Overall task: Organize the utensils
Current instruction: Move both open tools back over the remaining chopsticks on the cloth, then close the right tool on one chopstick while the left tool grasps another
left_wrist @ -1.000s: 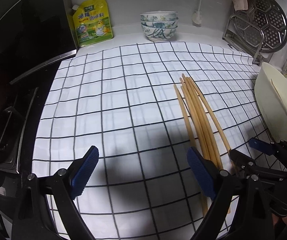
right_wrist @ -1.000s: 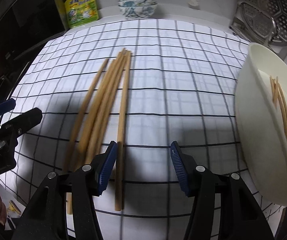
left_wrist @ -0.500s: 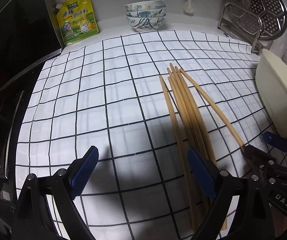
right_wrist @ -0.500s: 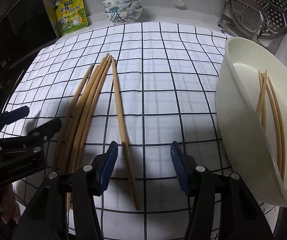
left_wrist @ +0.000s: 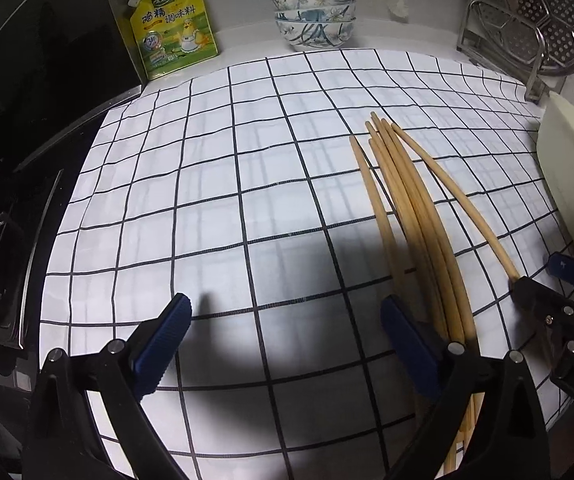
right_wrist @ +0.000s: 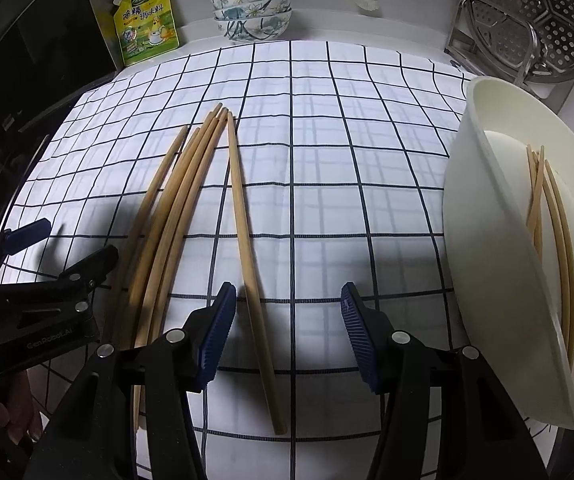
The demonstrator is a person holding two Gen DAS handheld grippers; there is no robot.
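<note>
You had the long, pale wooden chopsticks (right_wrist: 175,216) lying loose on the white cloth with the dark grid (right_wrist: 327,160), left of the cream plastic tub (right_wrist: 483,240), which stood tilted at the cloth's right edge with a few more chopsticks (right_wrist: 555,216) already inside it. Five lay fanned in a bundle with their far tips nearly touching; one single chopstick (right_wrist: 247,240) lay apart, on the side of the bundle nearer the tub.

Your right gripper (right_wrist: 287,320) hung over that single stick with its blue pads spread and nothing pinched; the stick ran between the jaws, close beside the left pad but, as far as I could tell, not pressed. Your left gripper (left_wrist: 287,332) was opening wide over bare cloth, nothing between its jaws, with the bundle (left_wrist: 419,216) passing just outside its right pad (left_wrist: 407,344).

These sticks looked light, stiff and smooth, so I judged they would roll or swivel if taken near an end. Taking the single one near its middle, across its width, seemed best, squeezing firmly since a thin round shaft slips easily. Lying flat on soft cloth, it might have needed the pads pressed down into the fabric to get under it. The tub would probably shift if knocked.
</note>
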